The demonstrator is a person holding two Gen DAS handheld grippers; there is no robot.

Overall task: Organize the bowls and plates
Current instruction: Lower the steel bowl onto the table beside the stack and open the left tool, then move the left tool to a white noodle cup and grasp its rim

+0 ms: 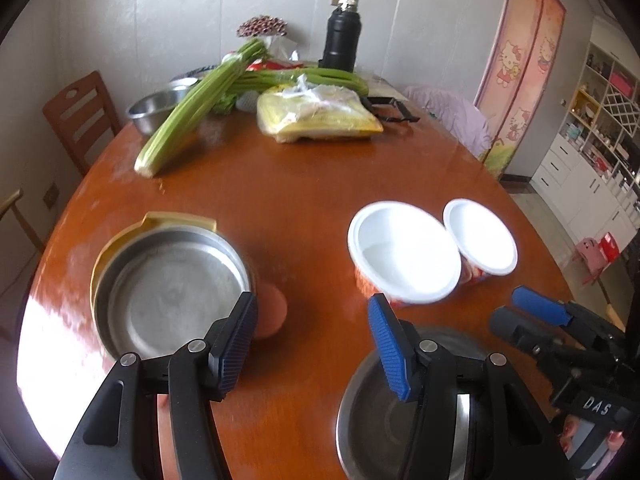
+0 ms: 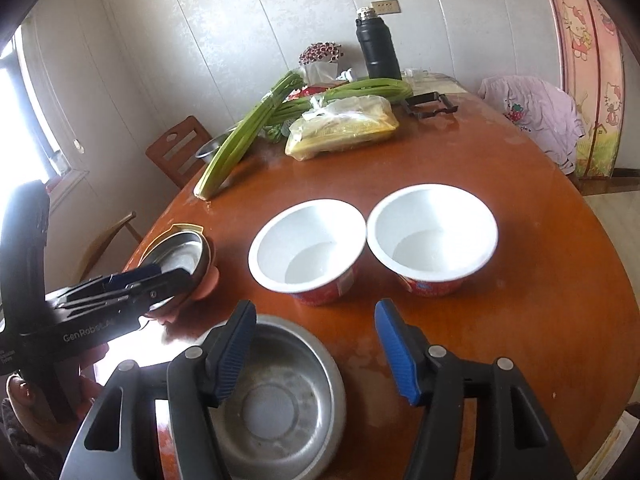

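A steel dish (image 1: 172, 292) with a yellow rim rests on the round wooden table (image 1: 304, 184), with a pinkish lug (image 1: 274, 312) at its right side. My left gripper (image 1: 314, 344) hangs open above the table just right of that dish, holding nothing. Two white paper bowls (image 2: 308, 248) (image 2: 432, 232) with red sides stand side by side. A steel bowl (image 2: 280, 396) sits near the table's front edge, and my right gripper (image 2: 316, 352) is open above it, pads off the bowl. The steel dish (image 2: 180, 256) and left gripper (image 2: 156, 278) show at the left of the right wrist view.
Celery stalks (image 1: 192, 112), a bagged yellow packet (image 1: 316, 114), a black flask (image 1: 340, 40), another steel bowl (image 1: 154, 110) and a black clip frame (image 1: 394, 110) crowd the far side. A wooden chair (image 1: 78, 116) stands at the left. Pink cloth (image 2: 536, 112) drapes at the right.
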